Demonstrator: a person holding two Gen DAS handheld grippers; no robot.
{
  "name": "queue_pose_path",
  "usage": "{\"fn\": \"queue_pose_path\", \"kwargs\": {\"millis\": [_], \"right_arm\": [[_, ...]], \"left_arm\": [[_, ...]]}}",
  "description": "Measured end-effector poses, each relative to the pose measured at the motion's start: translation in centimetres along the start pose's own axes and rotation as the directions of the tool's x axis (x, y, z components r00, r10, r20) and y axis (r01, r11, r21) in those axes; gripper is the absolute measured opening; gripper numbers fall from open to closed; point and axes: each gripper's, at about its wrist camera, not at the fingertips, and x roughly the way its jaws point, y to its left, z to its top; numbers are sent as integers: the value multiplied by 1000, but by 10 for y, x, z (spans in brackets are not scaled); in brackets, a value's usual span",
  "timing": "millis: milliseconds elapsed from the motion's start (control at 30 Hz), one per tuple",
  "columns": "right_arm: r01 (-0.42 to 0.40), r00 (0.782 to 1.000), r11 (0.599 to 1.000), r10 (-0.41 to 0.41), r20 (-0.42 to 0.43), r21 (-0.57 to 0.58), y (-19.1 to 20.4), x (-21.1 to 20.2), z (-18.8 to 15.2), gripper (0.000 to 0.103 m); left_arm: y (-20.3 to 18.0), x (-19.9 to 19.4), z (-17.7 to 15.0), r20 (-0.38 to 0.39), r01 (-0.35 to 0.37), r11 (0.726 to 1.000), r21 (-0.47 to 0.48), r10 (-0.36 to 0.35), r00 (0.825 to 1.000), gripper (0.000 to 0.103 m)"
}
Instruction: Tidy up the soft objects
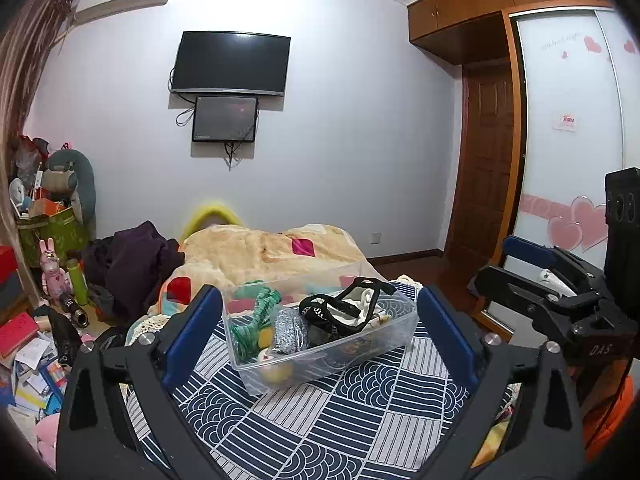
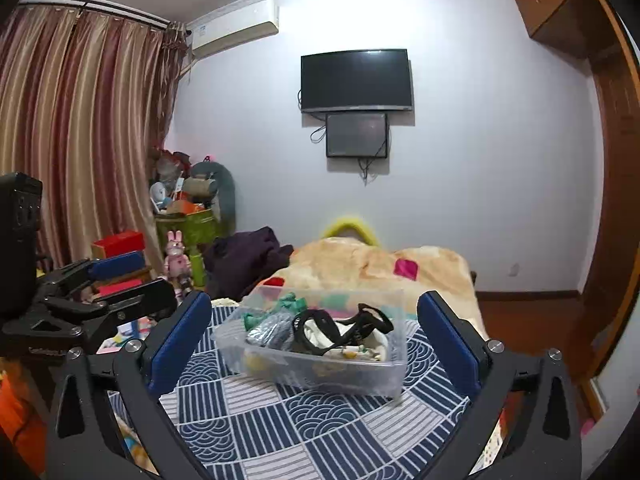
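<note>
Sitting on a navy-and-white patterned bedspread [image 1: 320, 420] was a clear plastic bin [image 1: 332, 354], the place where the soft things were gathered; it lay between the blue-padded fingers of the left gripper [image 1: 320, 328], whose jaws stood wide apart and held nothing. Inside the bin lay a green knitted piece [image 1: 256, 320] toward its left end, a grey sparkly pouch [image 1: 289, 330] in the middle, and a black strap [image 1: 344, 304] looped over some cream cloth [image 1: 366, 308] toward the right, with a yellowish round item at the near corner that was too blurred through the plastic to name. From the right wrist view, the right gripper [image 2: 314, 338] likewise framed the bin [image 2: 320, 372] with its jaws spread open and empty, not touching it. Beyond the bin, a beige fleece blanket [image 1: 272, 252] with pink and red patches was heaped on the bed, and a dark purple garment [image 1: 136, 260] lay just beside it to the left. On the far wall hung a television [image 1: 230, 64] with a smaller screen [image 1: 225, 119] directly beneath it
</note>
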Motion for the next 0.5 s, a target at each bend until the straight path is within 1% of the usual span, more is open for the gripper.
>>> {"fn": "queue_pose_path", "kwargs": {"millis": [500], "right_arm": [[-14, 1000, 1000, 14, -6, 16, 0, 1, -9, 103]], "left_arm": [[0, 0, -10, -1, -7, 1000, -2, 7, 1000, 101]]}}
